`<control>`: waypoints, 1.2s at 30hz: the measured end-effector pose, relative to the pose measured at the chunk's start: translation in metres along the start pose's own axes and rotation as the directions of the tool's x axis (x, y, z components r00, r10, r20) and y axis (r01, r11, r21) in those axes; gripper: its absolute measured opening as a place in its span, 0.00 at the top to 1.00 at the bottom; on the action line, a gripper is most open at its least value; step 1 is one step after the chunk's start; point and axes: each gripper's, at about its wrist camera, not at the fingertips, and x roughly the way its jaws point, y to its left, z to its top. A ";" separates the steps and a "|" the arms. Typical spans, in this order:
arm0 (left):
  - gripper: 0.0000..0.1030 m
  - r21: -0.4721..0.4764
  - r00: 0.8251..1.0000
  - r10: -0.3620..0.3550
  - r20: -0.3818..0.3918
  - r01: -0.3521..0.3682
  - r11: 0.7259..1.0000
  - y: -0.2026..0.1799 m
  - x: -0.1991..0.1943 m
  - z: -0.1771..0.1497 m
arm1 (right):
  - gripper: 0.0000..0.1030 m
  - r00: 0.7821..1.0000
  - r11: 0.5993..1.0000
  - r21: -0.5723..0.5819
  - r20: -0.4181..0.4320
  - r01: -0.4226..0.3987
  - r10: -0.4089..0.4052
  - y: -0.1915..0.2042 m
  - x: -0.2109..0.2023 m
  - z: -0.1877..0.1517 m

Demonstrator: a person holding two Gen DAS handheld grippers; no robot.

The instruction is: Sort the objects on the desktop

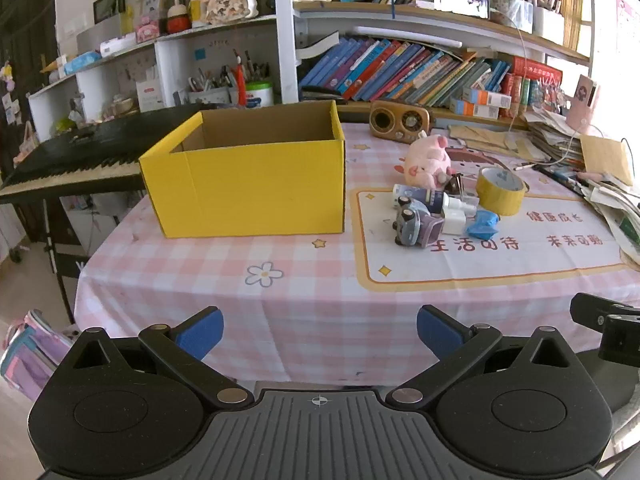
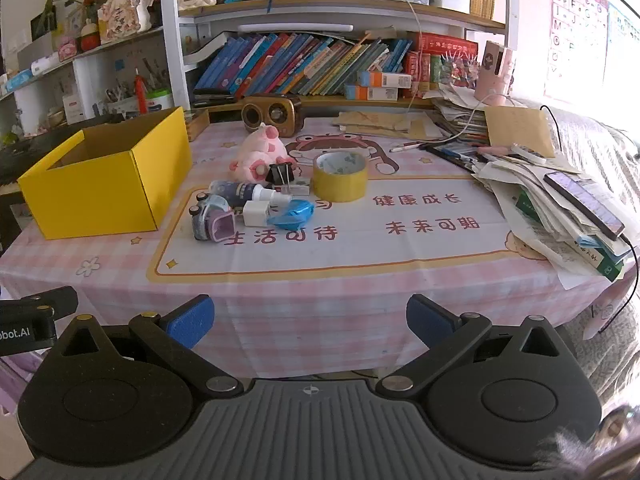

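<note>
An open yellow cardboard box (image 1: 248, 184) (image 2: 100, 188) stands on the left of the pink checked tablecloth. To its right lies a cluster: a pink plush pig (image 1: 426, 160) (image 2: 260, 152), a yellow tape roll (image 1: 500, 190) (image 2: 340, 176), a spray bottle (image 1: 424, 196) (image 2: 244, 192), a toy car (image 1: 416, 226) (image 2: 210, 218), a white charger plug (image 1: 454, 220) (image 2: 256, 214), a blue crumpled item (image 1: 484, 224) (image 2: 290, 216) and a black binder clip (image 2: 280, 174). My left gripper (image 1: 320, 332) and right gripper (image 2: 310, 322) are open and empty, at the table's near edge, well short of the objects.
A brown retro speaker (image 1: 400, 120) (image 2: 272, 114) stands at the back. Stacks of papers and a phone (image 2: 584, 204) crowd the right side. A bookshelf (image 2: 304, 64) lines the back, and a keyboard piano (image 1: 72, 160) sits left of the table.
</note>
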 end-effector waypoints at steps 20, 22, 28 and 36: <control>0.00 -0.010 1.000 -0.001 -0.013 0.001 1.000 0.005 0.004 0.004 | 0.00 1.000 1.000 -0.011 -0.013 -0.001 0.001 0.003 0.006 0.004; 0.00 -0.008 1.000 -0.001 -0.011 0.001 1.000 0.005 0.004 0.005 | 0.00 1.000 1.000 -0.012 -0.014 0.000 0.000 0.005 0.006 0.004; 0.00 -0.009 1.000 -0.007 -0.004 0.007 1.000 0.006 0.006 0.007 | 0.00 1.000 1.000 -0.012 -0.013 0.001 -0.001 0.005 0.007 0.005; 0.00 -0.009 1.000 -0.009 -0.002 0.009 1.000 0.006 0.008 0.009 | 0.00 1.000 1.000 -0.013 -0.014 0.001 -0.001 0.007 0.007 0.007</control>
